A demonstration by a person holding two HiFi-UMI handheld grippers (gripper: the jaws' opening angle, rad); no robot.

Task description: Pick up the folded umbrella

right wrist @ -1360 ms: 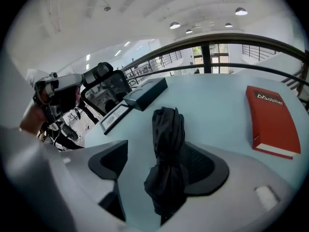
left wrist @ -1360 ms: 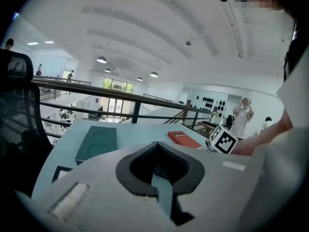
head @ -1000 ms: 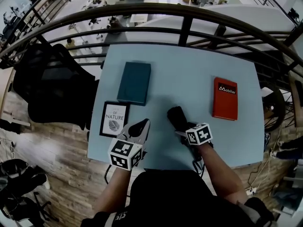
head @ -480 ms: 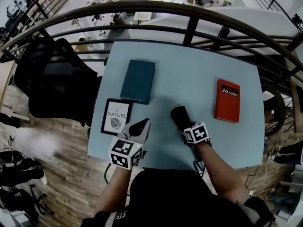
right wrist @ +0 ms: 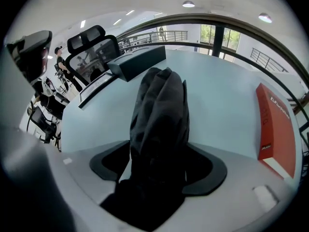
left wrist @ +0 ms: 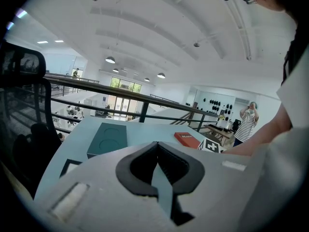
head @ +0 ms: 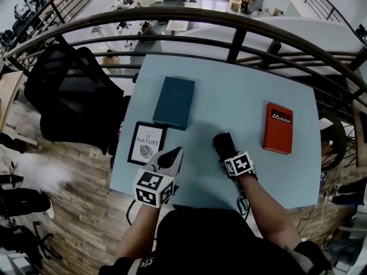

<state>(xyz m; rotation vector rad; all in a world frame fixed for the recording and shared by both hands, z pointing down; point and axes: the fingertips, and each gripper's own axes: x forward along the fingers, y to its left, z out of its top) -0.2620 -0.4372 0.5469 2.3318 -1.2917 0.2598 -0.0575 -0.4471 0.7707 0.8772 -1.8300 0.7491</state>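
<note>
1. Black pads of the right gripper [right wrist: 158, 167] are seen spread wide, with the folded umbrella [right wrist: 161, 110] lying lengthwise between them. A strip of tabletop shows between one pad and the fabric, so no clamping is seen. Its jaws have just been opened a little further.
2. Grey jaws of the left gripper [left wrist: 157, 146] are pressed together at the tips, and nothing is held between them. It is held over the near part of the table, well to the left of the red book [head: 278, 128].
3. The folded umbrella, a dark bundle, is laid flat on the pale blue table [head: 241, 90]. It is placed left of the red book, slightly nearer the person, and apart from it.
4. A teal flat case [head: 174, 102] is laid closed, well left of the red book, and nothing inside it can be seen. A framed print [head: 147, 143] is laid still farther left of the red book and nearer the person.
5. Against the earlier frames, the folded umbrella is found at the same place beside the red book and has not been lifted. The right gripper is kept over its near end, and the left gripper has hardly been shifted.
</note>
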